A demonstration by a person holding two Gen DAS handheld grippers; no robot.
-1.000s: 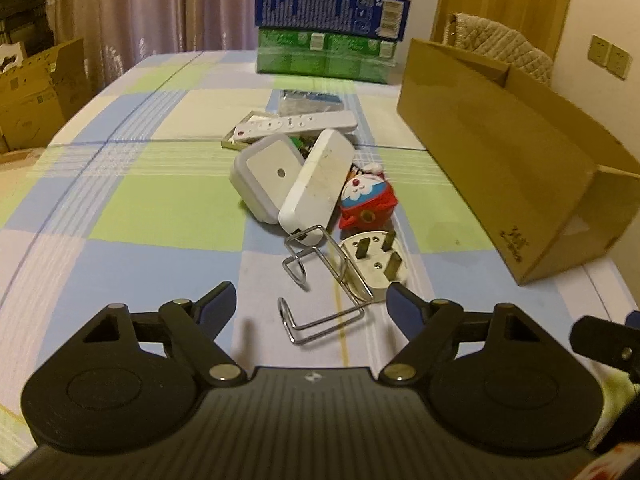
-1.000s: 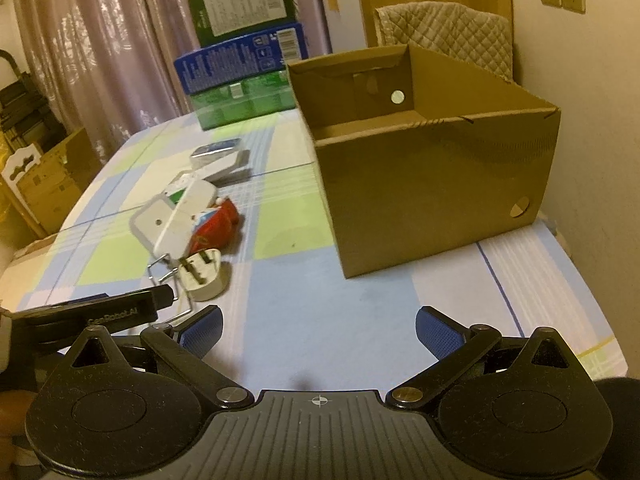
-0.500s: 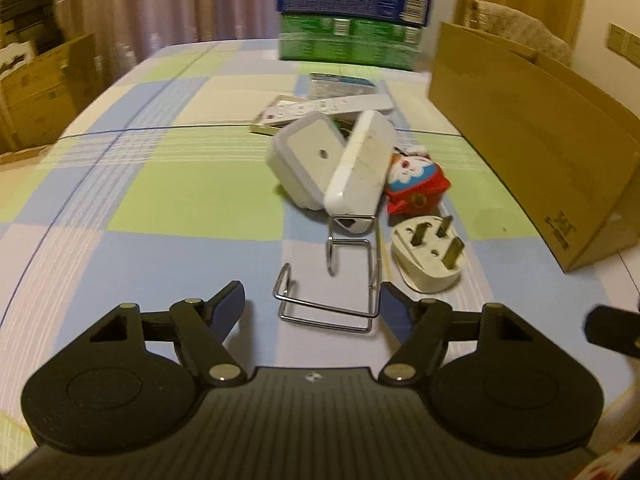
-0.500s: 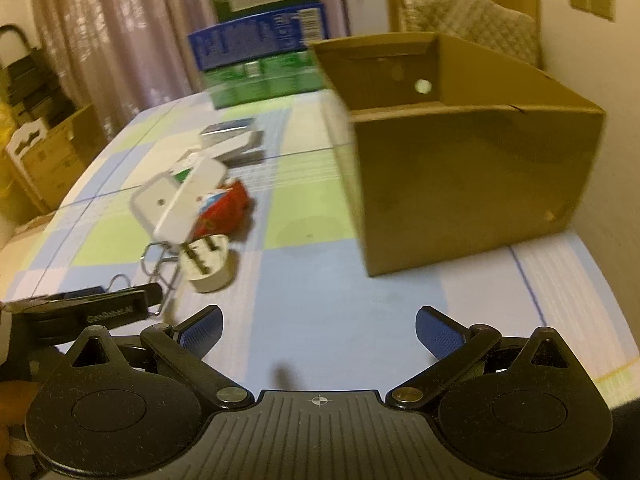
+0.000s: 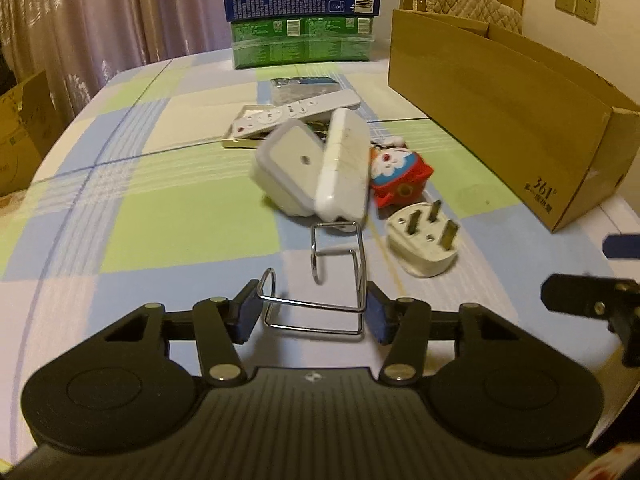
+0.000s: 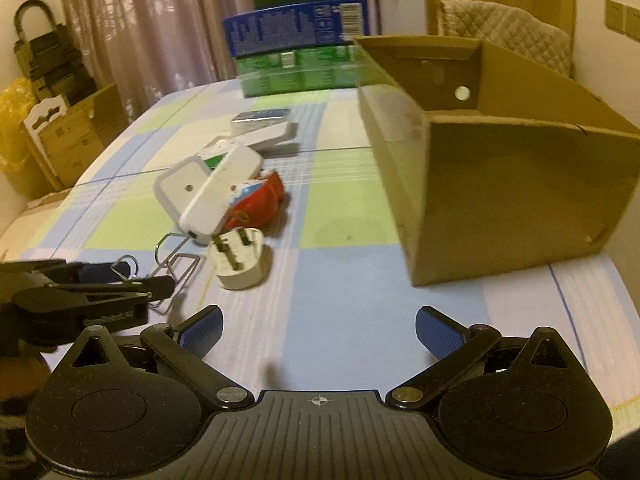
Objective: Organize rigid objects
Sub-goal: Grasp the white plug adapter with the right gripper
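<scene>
A bent wire rack (image 5: 312,304) lies on the checked tablecloth right in front of me. My left gripper (image 5: 311,314) is closing on it, and its blue pads (image 5: 246,312) touch the rack's two sides. The right wrist view shows that gripper (image 6: 148,276) from the side with the wire rack (image 6: 176,264) between its fingers. My right gripper (image 6: 318,332) is open over bare cloth, with nothing between its fingers. Past the rack lie a white three-pin plug (image 5: 424,240), two white adapter blocks (image 5: 292,172), a red toy (image 5: 400,178) and a white remote (image 5: 296,114).
An open cardboard box (image 5: 500,120) stands to the right of the pile, its inside visible in the right wrist view (image 6: 500,200). Blue and green cartons (image 5: 300,20) are stacked at the table's far edge. More cardboard boxes (image 6: 68,136) stand on the floor to the left.
My left gripper has moved forward onto the wire rack and its jaws have narrowed from wide apart to the rack's sides. My right gripper has drifted a little and stays open.
</scene>
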